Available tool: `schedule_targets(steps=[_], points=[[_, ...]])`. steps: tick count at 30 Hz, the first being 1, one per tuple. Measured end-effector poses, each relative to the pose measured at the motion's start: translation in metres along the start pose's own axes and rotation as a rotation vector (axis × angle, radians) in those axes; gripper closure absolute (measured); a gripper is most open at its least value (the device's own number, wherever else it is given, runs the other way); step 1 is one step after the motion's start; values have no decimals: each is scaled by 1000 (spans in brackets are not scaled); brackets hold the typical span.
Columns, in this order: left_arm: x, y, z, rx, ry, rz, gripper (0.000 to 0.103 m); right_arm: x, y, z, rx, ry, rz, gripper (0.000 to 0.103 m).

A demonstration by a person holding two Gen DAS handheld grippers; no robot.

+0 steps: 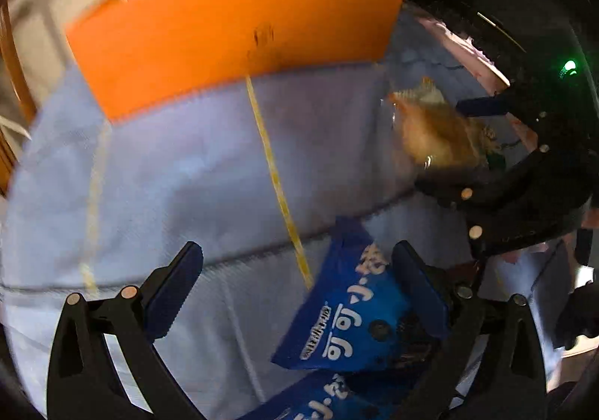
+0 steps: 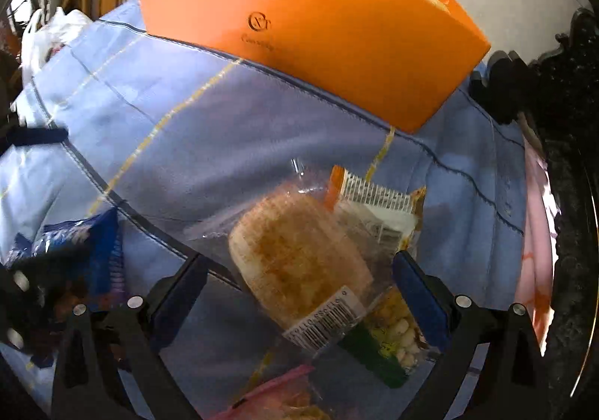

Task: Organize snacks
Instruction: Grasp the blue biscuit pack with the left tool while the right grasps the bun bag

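**mod_kai:** Closest to the left cam was the blue snack bag [image 1: 348, 311], sitting between the fingers of the left claw [image 1: 299, 277]. The fingers were spread wide, and only the right one looked to be touching the bag. A second blue bag [image 1: 318, 401] lay just below it.

**pantrybot:** And the right claw [image 2: 299, 281]?

**mod_kai:** Also spread, with a clear-wrapped bread roll [image 2: 299, 262] between its fingers, next to a corn snack pack [image 2: 389, 337]. Couldn't tell if it was touching them.

**pantrybot:** Any containers?

**mod_kai:** Just the orange box [image 2: 299, 30] at the back of the counter on the blue cloth [image 2: 187, 142]. Its inside wasn't visible from either cam.
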State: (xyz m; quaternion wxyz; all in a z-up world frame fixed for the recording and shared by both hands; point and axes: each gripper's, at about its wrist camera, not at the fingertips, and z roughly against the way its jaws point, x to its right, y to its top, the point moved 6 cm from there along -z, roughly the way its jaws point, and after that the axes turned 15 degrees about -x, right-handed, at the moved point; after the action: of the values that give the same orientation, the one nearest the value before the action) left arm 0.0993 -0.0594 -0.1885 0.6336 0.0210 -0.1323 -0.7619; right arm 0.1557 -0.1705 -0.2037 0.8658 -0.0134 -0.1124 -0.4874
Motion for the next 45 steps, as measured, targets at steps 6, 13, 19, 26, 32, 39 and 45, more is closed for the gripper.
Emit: schedule_targets(steps=[6,13,19,26,32,39,45], points=[[5,-6,0,13,-3,-18,4,0,-3,2,9,29,-41,4],[42,-12,-3,-14,-77,-126,84,3,-9,2,-32,24,-127,48],[37,-7,15,-6,-101,-146,88,8,-15,38,34,61,-193,49],[7,11,56,76,-129,-69,90,23,-7,71,73,96,-227,49],[-17,47,99,173,-49,-68,97,26,18,112,160,87,-218,49],[-38,104,155,316,31,-29,103,52,61,163,319,66,-297,49],[-52,108,157,343,158,-42,92,58,70,182,363,70,-312,49]])
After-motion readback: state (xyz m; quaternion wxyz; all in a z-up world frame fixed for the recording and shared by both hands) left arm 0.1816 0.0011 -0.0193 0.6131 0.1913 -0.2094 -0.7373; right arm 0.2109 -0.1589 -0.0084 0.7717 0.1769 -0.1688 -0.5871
